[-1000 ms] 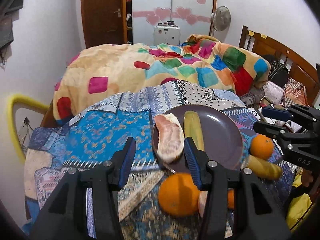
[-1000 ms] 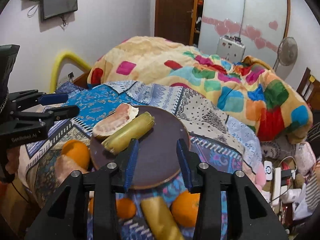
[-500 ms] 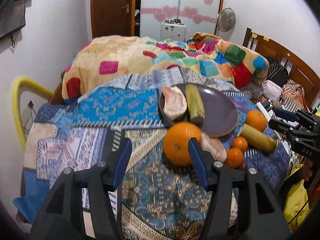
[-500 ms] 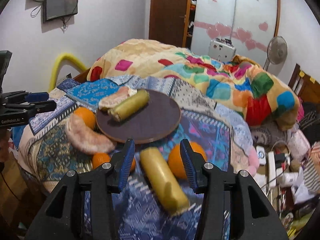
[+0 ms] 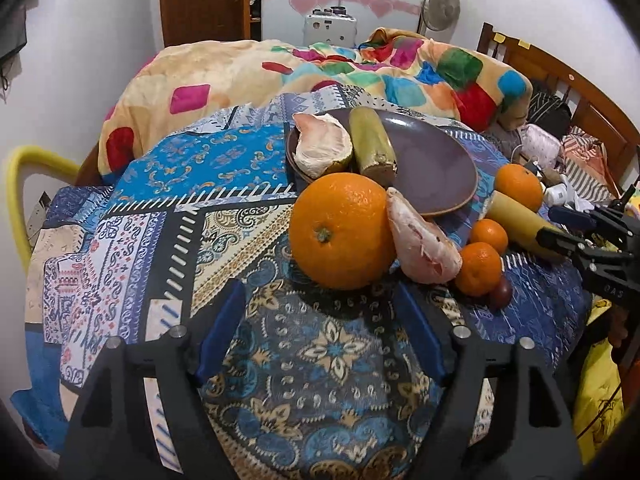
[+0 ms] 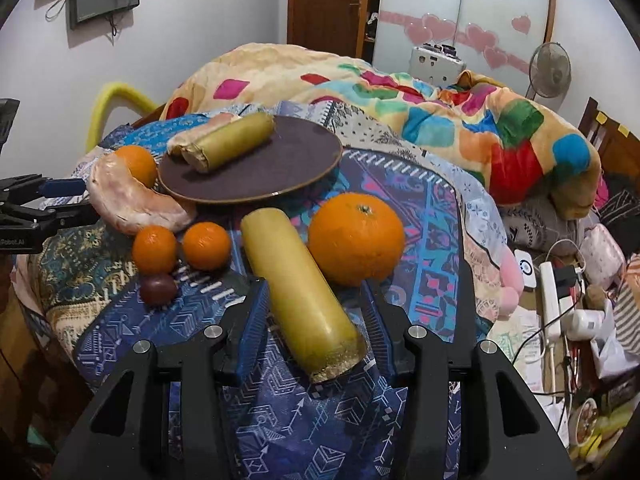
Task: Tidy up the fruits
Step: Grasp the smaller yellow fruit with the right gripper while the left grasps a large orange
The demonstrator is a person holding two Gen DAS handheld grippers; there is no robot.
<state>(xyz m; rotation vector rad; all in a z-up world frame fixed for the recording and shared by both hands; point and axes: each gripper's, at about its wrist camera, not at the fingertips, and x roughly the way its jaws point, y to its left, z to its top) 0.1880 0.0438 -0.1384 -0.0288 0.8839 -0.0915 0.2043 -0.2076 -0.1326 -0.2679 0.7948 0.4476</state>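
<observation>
Between the right gripper point(image 6: 314, 312) fingers lies a yellow cane piece point(image 6: 298, 288).

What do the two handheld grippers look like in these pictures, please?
Both are alike: the left gripper and the right gripper have matte black angular frames, silver round bolts at the joints and ribbed blue pads on the fingers. Small white lettering marks each body. No cables or sleeves show.

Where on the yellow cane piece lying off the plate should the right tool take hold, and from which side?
Across the near half of the cane piece, coming down from its cut end, where the right tool already straddles it. It lies lengthwise toward the camera, so its round sides face the pads; the orange crowds the far half.
</observation>
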